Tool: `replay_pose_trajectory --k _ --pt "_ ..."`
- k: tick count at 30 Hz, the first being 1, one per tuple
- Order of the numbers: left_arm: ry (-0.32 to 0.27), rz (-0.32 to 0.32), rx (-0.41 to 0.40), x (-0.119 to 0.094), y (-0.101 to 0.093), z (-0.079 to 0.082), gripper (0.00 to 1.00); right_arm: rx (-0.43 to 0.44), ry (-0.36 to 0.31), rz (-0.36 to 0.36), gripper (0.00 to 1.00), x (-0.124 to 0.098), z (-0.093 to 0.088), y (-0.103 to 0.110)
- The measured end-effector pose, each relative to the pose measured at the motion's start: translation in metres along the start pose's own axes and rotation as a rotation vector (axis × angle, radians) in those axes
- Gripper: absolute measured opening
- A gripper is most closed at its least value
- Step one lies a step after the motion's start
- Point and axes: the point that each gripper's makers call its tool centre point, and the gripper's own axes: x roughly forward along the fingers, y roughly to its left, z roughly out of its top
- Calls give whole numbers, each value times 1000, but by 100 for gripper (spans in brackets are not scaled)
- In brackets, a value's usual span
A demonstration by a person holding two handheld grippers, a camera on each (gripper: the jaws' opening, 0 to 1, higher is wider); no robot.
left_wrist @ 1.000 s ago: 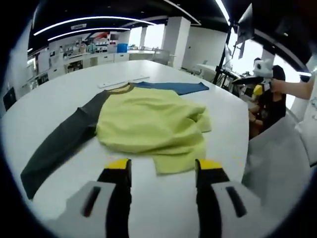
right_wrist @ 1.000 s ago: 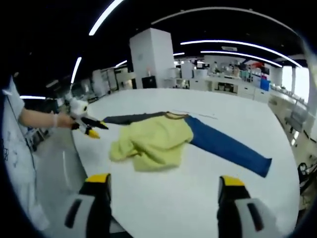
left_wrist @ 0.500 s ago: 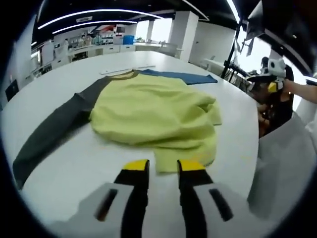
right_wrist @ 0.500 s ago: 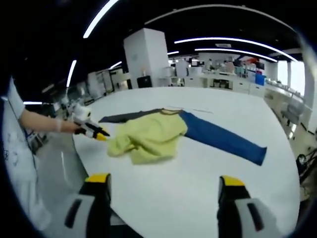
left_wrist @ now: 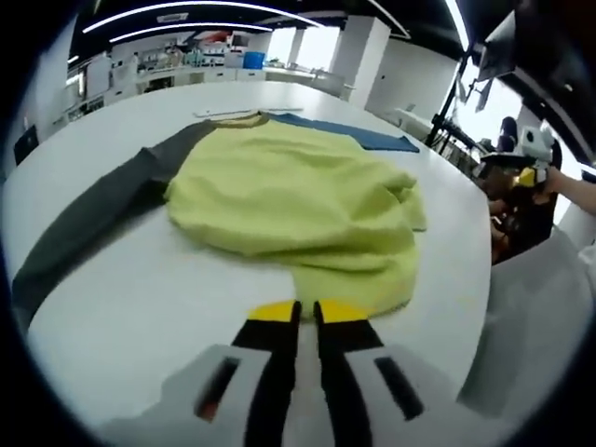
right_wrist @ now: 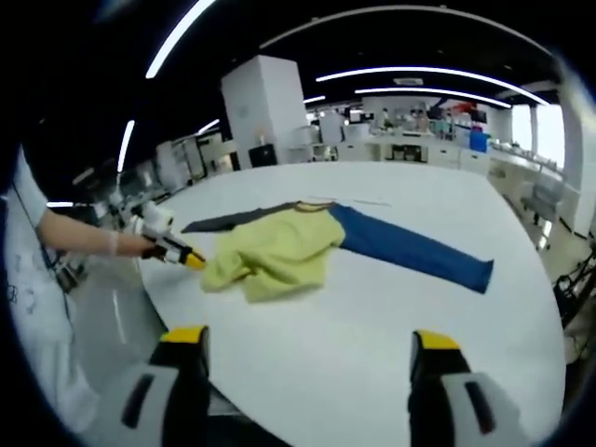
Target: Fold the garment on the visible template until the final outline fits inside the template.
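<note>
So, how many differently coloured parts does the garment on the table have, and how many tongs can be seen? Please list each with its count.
Yellow-green body: 1
Dark grey sleeve: 1
Blue sleeve: 1
Tongs: 2, the left tongs closed at the garment's near edge, the right tongs open and away from it
Total: 3 garment parts and 2 tongs, 5 in all

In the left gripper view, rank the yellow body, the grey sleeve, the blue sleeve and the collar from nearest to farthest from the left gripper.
1. Yellow body: its hem lies right at the tips of the left gripper.
2. Grey sleeve: off to the left, running away up the table.
3. Collar and blue sleeve: both at the far end, collar centre, sleeve right; too close to rank.
</note>
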Motion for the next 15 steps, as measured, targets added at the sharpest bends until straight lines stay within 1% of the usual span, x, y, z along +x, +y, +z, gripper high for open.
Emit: replay_pose_trajectory --k 1,3,7,8,10,11,12,13,14,15 --pt "6 5 -32 -1 2 -2 0 5 -4 1 90 0 1 1" --pt "-13 -6 -91 -1 0 -2 0 8 -6 2 89 1 1 2" --pt "-9 6 -92 -9 -3 -6 0 4 -6 12 89 6 3 7" --pt "-20 5 -106 -16 -1 -5 0 -2 -5 13 88 8 3 9" --pt "-55 -2 -156 -27 -12 1 0 12 -5 33 84 10 3 16" --pt "-59 1 -166 -31 -13 1 0 20 -4 42 81 11 3 18" --pt "-70 7 -169 -38 -6 1 0 24 -3 45 79 13 2 20" --pt "-78 12 -183 -42 -6 1 0 22 -2 45 80 15 1 20" --pt "-82 17 -214 -48 -10 1 0 15 2 50 80 18 0 23" --pt "-79 12 -216 -51 -12 0 0 12 10 54 79 20 -1 25"
